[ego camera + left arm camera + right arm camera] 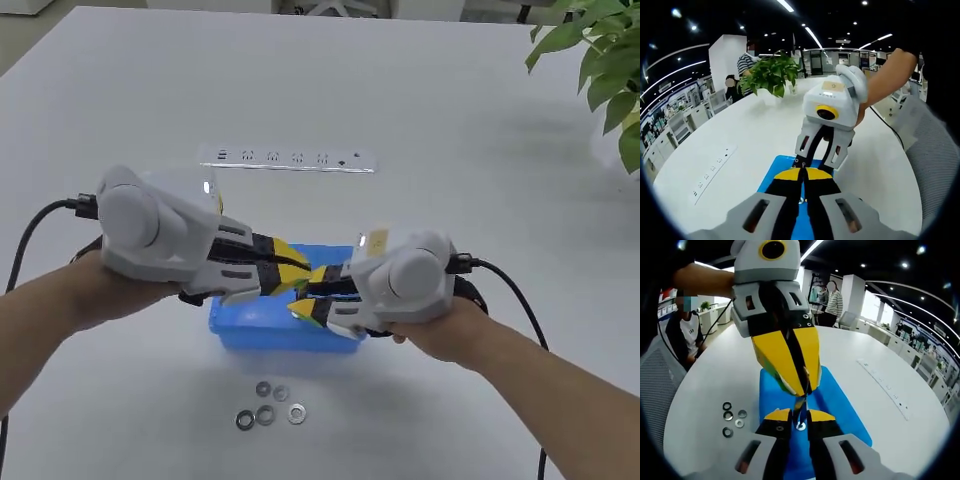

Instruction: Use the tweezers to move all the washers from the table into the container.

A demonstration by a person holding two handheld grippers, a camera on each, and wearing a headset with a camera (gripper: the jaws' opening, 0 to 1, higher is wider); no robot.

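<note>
Over the blue container (250, 330) my two grippers meet tip to tip. From the left comes the left gripper (308, 276), and its yellow jaws are shut on thin dark tweezers (803, 402). The right gripper (302, 304) faces it, also shut on the tweezers. In the right gripper view the tweezers run down from the left gripper (805, 389) into the right gripper (800, 416), and a washer (801, 426) sits at their tip above the container (840, 410). Several washers (265, 415) lie on the table in front of the container, also seen as loose washers (728, 415).
A white power strip (288, 160) lies beyond the container. A potted plant (600, 60) stands at the table's far right corner. Black cables trail from both grippers. People stand in the background of the gripper views.
</note>
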